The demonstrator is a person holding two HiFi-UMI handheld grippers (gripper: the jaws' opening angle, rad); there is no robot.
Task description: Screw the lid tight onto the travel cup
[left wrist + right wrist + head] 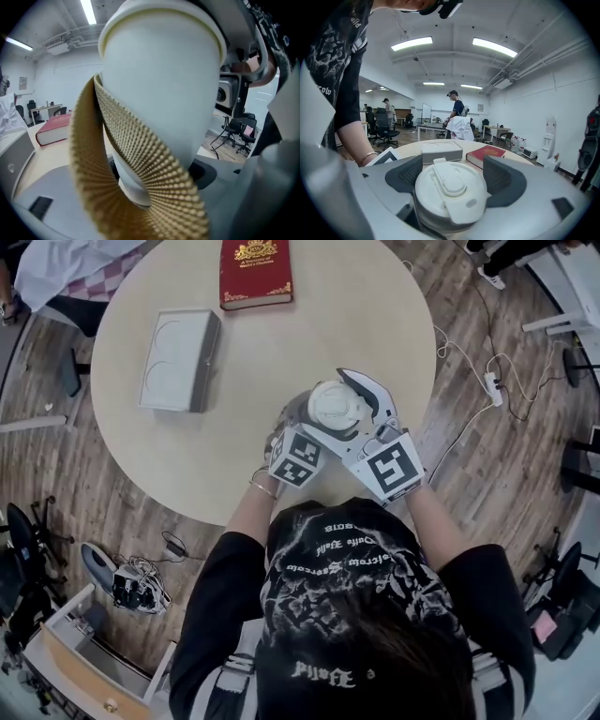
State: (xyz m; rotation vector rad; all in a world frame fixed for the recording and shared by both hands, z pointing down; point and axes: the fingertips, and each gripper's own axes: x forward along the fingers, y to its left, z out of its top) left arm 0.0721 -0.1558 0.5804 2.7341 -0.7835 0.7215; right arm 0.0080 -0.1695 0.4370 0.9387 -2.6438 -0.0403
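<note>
In the head view the left gripper (298, 423) and right gripper (364, 418) crowd round a white lid (337, 404) over the near side of the round table (281, 334). A red book (255, 273) and a grey box (178, 359) lie well apart from them. The left gripper view is filled by the travel cup (164, 84), its base down between the jaws, which are clamped on its body; a tan ribbed sleeve (140, 159) hangs askew round it. In the right gripper view the lid sits squarely between the dark pads (407, 172), which are closed against its rim on both sides.
</note>
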